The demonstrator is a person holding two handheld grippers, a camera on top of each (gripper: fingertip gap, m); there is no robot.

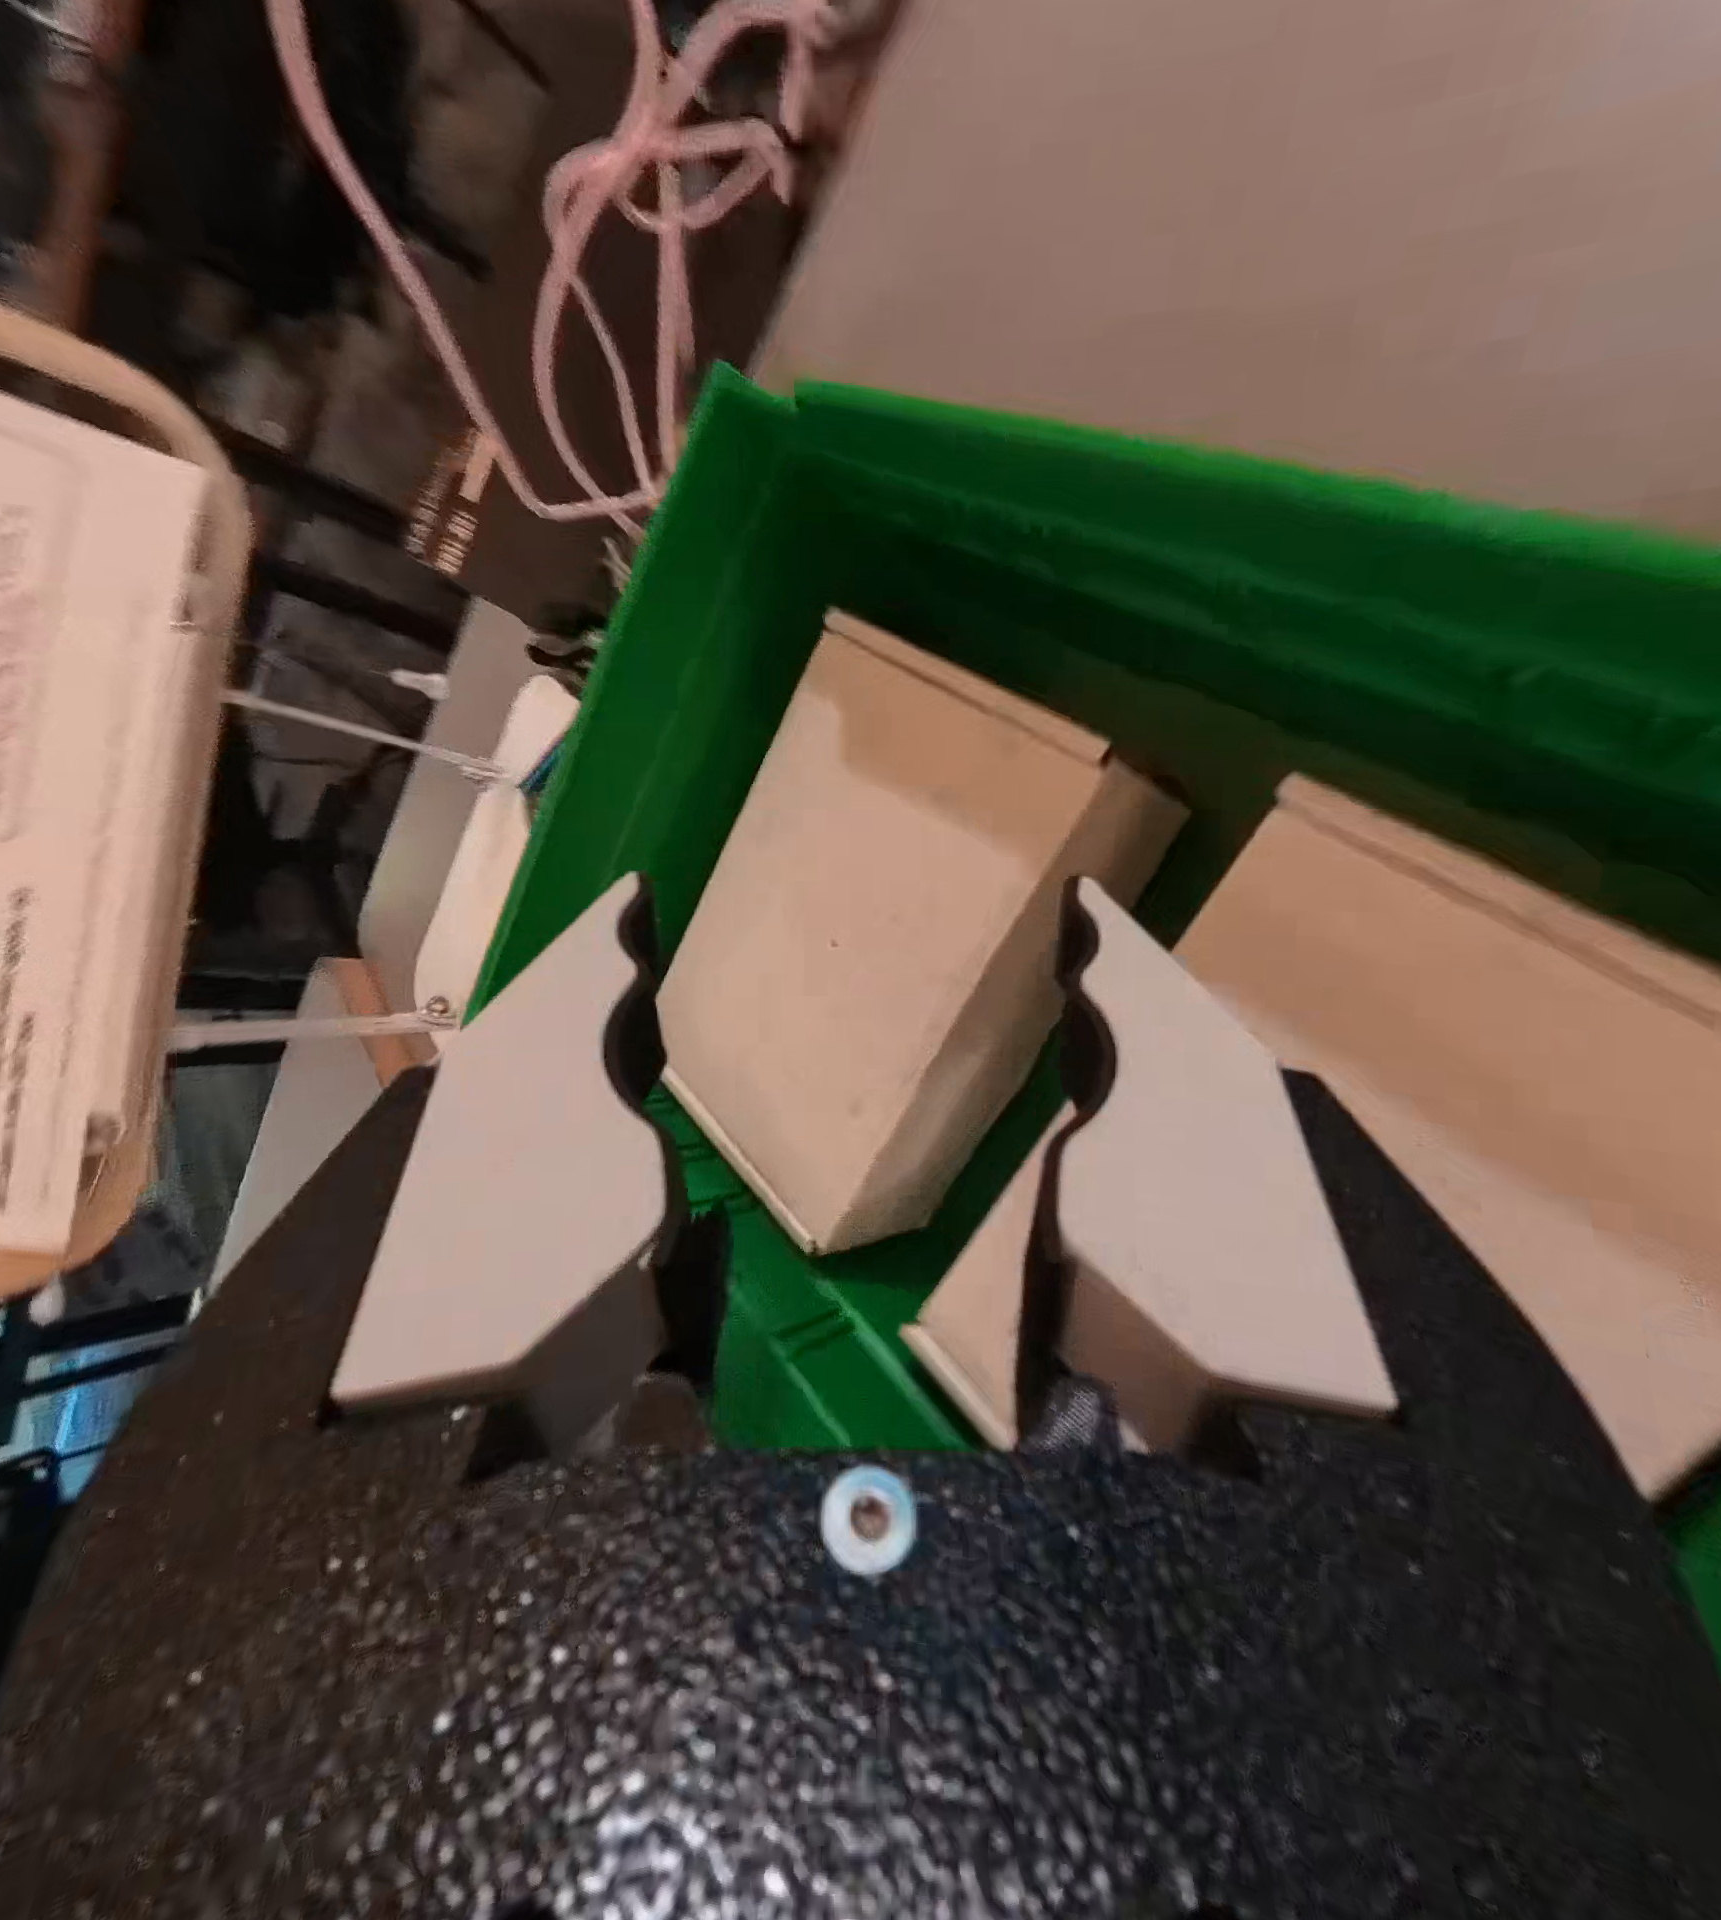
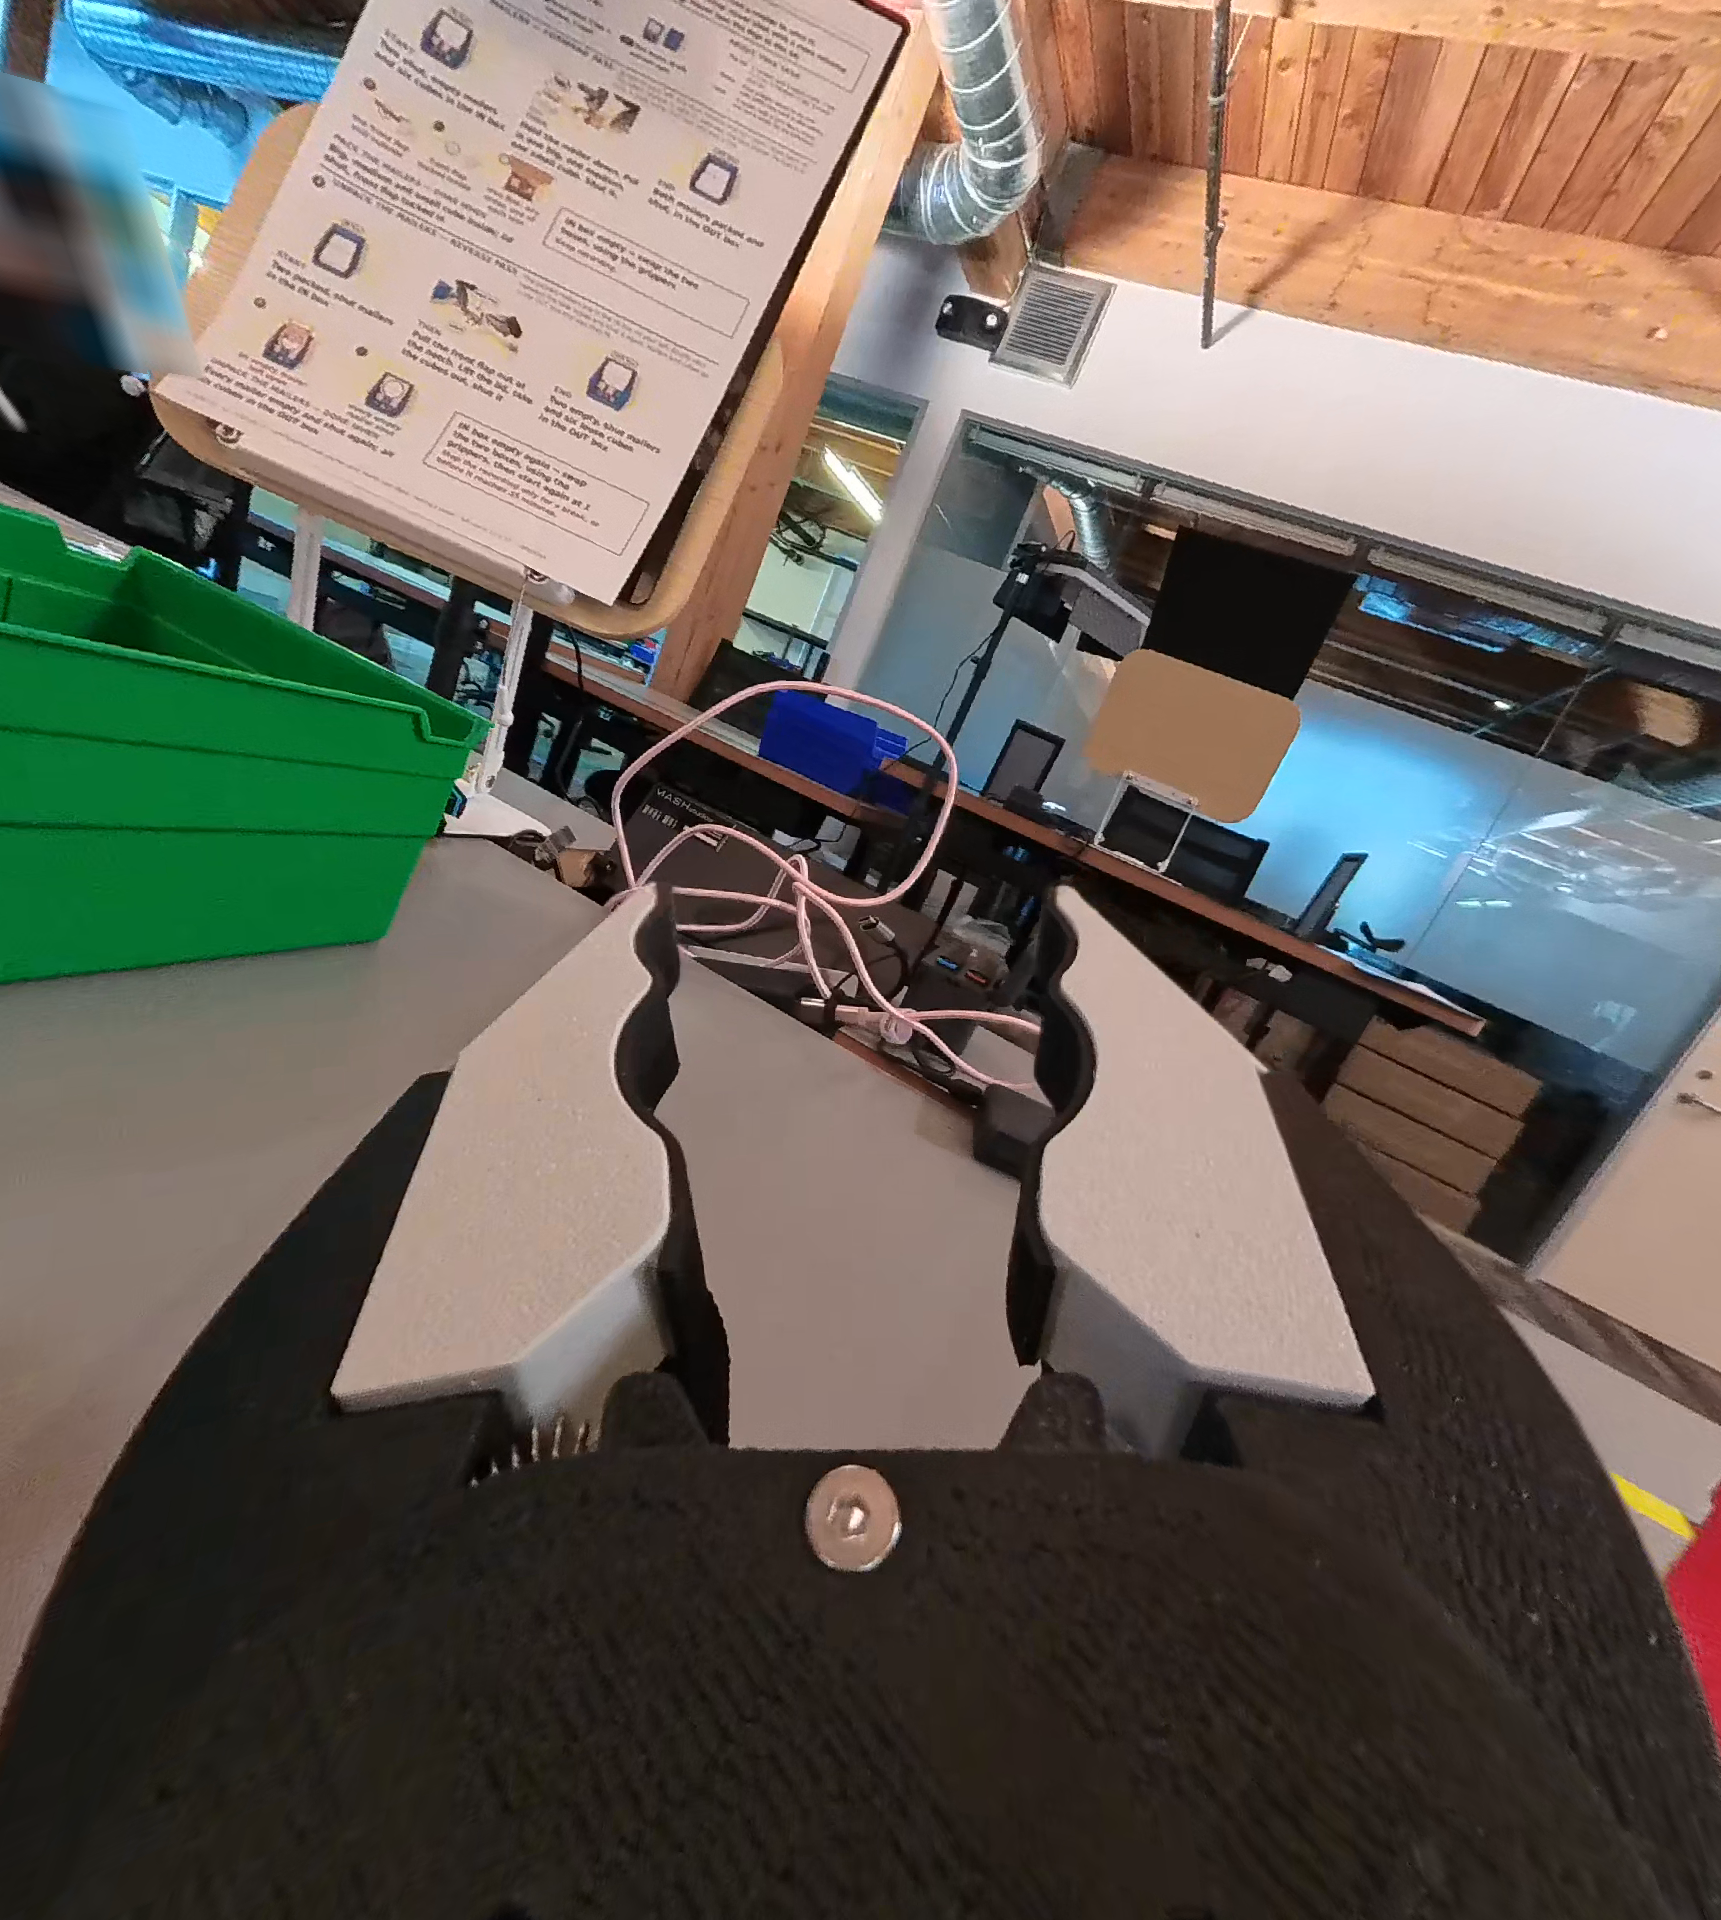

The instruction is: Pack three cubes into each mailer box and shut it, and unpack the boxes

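- Left gripper (image 1: pixel 856 987) held open above a shut mailer box (image 1: pixel 887 935) tilted in the green bin (image 1: pixel 1251 561); pads not pressing (slip likely on a skewed close).
- Right gripper (image 2: pixel 856 997) open, nothing held, over the table (image 2: pixel 108 1143); the pink cable (image 2: pixel 783 831) could be snagged.

Left close above green bin (image 1: pixel 1251 582); right low, tabletop-level, sideways.

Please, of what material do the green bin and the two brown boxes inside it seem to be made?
Green bin: apparently moulded plastic, smooth with a slight sheen, uniform colour, ribbed floor.
Left box and right box: seemingly matte brown cardboard; folded flaps and a pale cut edge show. The blur leaves finer texture open.
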